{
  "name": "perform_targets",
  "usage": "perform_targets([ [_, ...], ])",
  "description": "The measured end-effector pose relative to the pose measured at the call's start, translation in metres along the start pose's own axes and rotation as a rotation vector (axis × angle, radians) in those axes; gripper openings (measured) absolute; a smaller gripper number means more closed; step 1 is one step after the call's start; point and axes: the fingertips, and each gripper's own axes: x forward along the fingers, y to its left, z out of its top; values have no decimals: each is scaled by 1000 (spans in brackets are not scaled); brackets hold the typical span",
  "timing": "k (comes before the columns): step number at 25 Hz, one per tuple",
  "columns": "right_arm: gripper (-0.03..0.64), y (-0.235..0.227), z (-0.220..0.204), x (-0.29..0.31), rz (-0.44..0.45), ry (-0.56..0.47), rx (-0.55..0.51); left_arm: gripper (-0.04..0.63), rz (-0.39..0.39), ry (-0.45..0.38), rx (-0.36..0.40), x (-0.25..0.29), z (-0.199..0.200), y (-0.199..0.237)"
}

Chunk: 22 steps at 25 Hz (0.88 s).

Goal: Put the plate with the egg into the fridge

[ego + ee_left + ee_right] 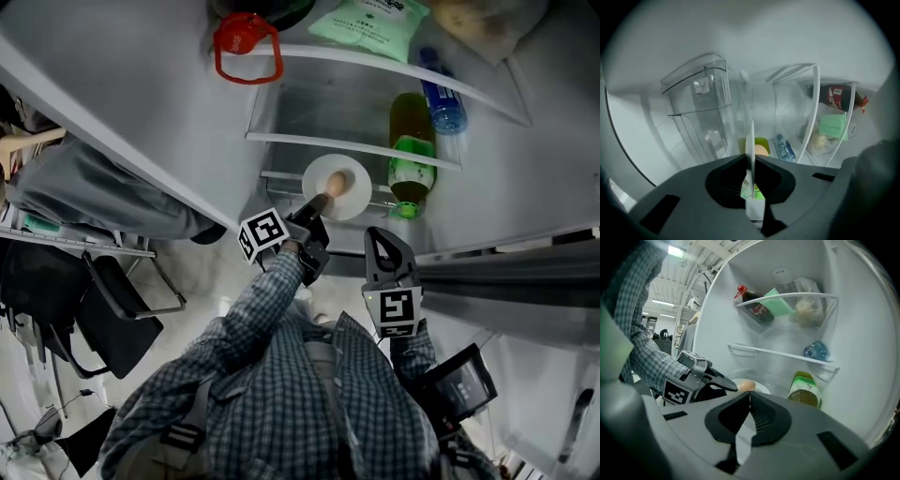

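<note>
Head view puts the right gripper [379,242] nearest to us, its jaws pressed together on nothing, just right of the left gripper [317,204] and a little nearer. The left one is the working one: its jaws are clamped on the near-left rim of the plate [357,200], and the left gripper view shows that rim edge-on between them. From the fingers the plate reaches away to the far right, with the egg [337,183] on its middle. It is already inside the fridge [525,192], under the glass shelf [319,142]. We cannot tell whether it rests on anything yet. A green bottle [411,159] stands just beside its right rim, so we judge that side tight. Left and far look open. We think the plate must stay level as it is set down, or the egg may roll, and the jaws should draw back toward the near side.
</note>
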Motion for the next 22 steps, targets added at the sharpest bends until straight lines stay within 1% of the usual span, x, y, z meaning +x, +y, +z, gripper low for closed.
perform_targets([
  [4,6,1,-2,8,8,17,-32,29,1,-1,0,5,5,0],
  [10,6,3,-9,20,18,66,-112,29,5,-4,-16,11,9,4],
  [16,6,-2,-17,37,-20,114,-239,29,23,8,-24,17,6,10],
  [22,6,-5,-28,50,-17,165,-308,29,22,9,-23,22,6,11],
])
